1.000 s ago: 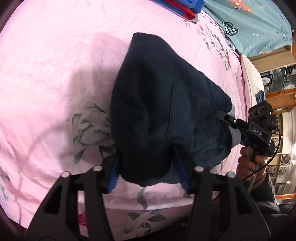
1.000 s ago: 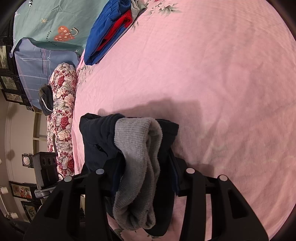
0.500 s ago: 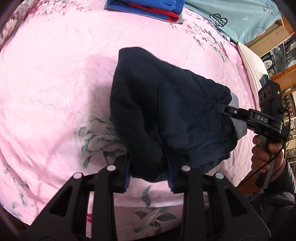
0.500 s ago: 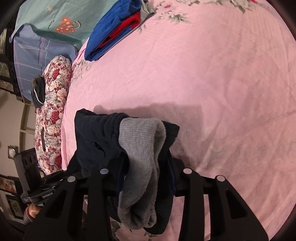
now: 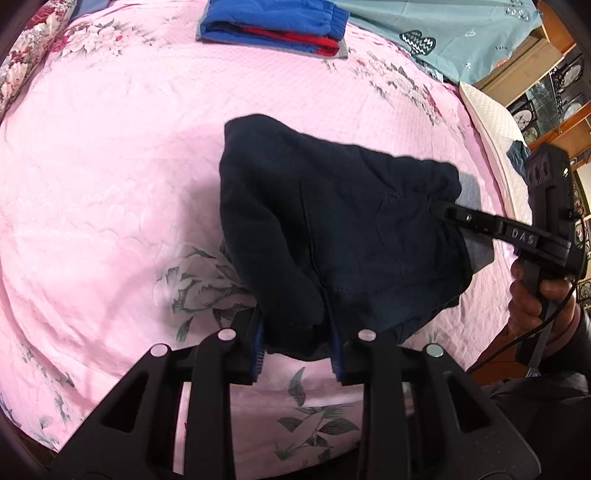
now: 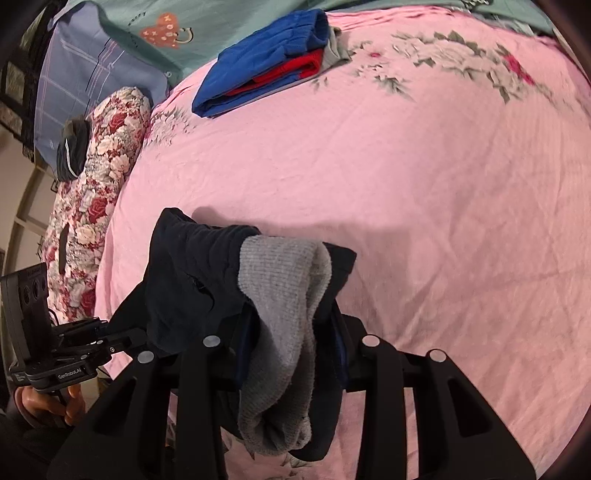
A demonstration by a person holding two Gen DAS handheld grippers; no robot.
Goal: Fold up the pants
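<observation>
Dark navy pants (image 5: 351,229) with a grey inner lining (image 6: 280,280) hang bunched between both grippers above the pink bedspread (image 5: 110,166). My left gripper (image 5: 297,347) has a thick fold of the dark cloth between its blue pads, and its jaws are closing on it. My right gripper (image 6: 291,343) is shut on the other end, where grey lining and navy cloth (image 6: 192,266) drape over its fingers. In the left wrist view the right gripper (image 5: 447,214) bites the pants' right edge. The left gripper (image 6: 125,338) shows at the lower left of the right wrist view, held by a hand.
A folded stack of blue and red clothes (image 5: 273,26) lies at the far side of the bed. A floral pillow (image 6: 99,177) runs along one bed edge and a white pillow (image 5: 495,140) along the other. A teal sheet (image 5: 443,29) lies beyond.
The left jaws have closed in on the dark fold. Both grippers have risen and rolled, lifting the pants, and more of the far bed with the folded stack has come into view.
</observation>
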